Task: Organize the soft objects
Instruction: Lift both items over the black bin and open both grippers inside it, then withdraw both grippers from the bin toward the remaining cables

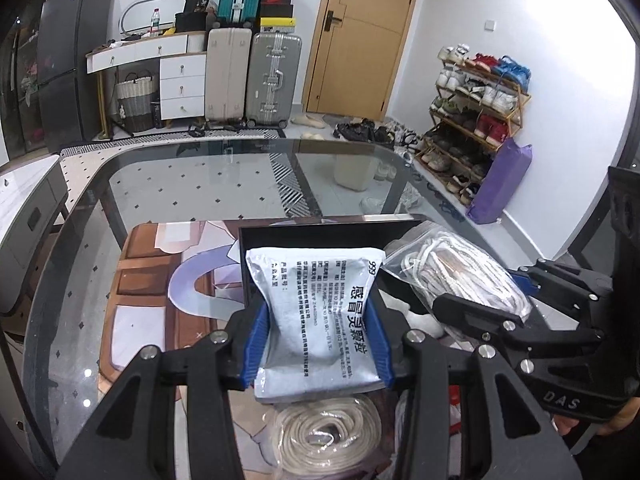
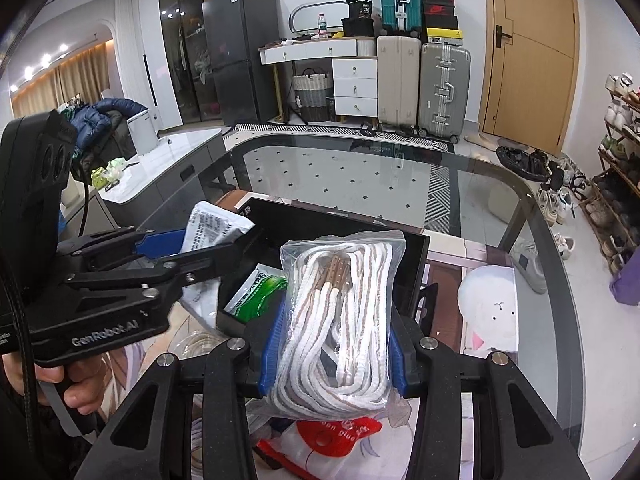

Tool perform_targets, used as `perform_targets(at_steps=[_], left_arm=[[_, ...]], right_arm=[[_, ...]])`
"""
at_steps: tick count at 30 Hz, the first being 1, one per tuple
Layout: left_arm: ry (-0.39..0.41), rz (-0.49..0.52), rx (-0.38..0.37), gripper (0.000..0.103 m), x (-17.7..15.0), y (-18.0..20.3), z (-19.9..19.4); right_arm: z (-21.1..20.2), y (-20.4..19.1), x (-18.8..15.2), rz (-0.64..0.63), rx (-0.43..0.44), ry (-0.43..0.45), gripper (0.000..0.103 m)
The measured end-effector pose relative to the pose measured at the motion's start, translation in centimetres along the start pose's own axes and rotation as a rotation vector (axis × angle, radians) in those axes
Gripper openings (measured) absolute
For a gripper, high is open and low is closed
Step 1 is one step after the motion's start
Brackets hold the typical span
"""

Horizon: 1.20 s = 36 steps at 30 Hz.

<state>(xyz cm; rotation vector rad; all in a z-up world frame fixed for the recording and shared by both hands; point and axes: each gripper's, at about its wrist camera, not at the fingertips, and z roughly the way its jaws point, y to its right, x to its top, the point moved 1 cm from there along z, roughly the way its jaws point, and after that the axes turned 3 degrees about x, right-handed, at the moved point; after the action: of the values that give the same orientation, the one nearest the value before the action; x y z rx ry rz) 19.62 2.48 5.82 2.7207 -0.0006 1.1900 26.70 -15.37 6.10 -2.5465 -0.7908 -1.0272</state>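
Observation:
My left gripper (image 1: 318,344) is shut on a white medicine pouch (image 1: 316,304) with black print, held above the near edge of a black tray (image 1: 280,236). My right gripper (image 2: 334,350) is shut on a clear bag of white rope (image 2: 340,312), held over the same black tray (image 2: 340,224). The rope bag also shows in the left wrist view (image 1: 460,276), and the pouch in the right wrist view (image 2: 214,228). A green and white packet (image 2: 258,290) lies inside the tray.
A second bag of coiled rope (image 1: 324,436) and a red and white packet (image 2: 324,440) lie on the printed mat (image 1: 160,280) below the grippers. The mat covers a glass table (image 2: 500,208). Suitcases, drawers and a shoe rack stand beyond.

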Motion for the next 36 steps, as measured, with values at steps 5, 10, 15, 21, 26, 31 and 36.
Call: perform_targets(at_steps=[5,10,15,21,26,31,36], left_arm=[[-0.026,0.018,0.014,0.044,0.7,0.5,1.3],[-0.037,0.042,0.012,0.044,1.1,1.1,2.5],[-0.074,0.049,0.025,0.044,1.0,1.1,3.9],[-0.067,0.059,0.042,0.045,1.0,0.9,4.0],[-0.069,0.041,-0.002,0.053,0.9,0.5,3.6],[-0.039,0.035,-0.016,0.072,0.7,0.4,2.3],[0.0,0.038,-0.011,0.093,-0.1,0.3,0.1]], right_arm=[[1.4,0.4,0.5,-0.001,0.004,-0.032,0.043],[2.3,1.0,1.0,-0.001,0.024,-0.05,0.043],[3.4,1.6,1.3,-0.002,0.04,-0.062,0.044],[4.4,2.2,1.5,0.009,0.053,-0.066,0.045],[3.8,2.1,1.5,-0.016,0.058,-0.032,0.05],[1.8,2.1,1.1,-0.018,0.047,0.013,0.081],[0.0,2.9,0.4,0.021,0.016,0.03,0.087]])
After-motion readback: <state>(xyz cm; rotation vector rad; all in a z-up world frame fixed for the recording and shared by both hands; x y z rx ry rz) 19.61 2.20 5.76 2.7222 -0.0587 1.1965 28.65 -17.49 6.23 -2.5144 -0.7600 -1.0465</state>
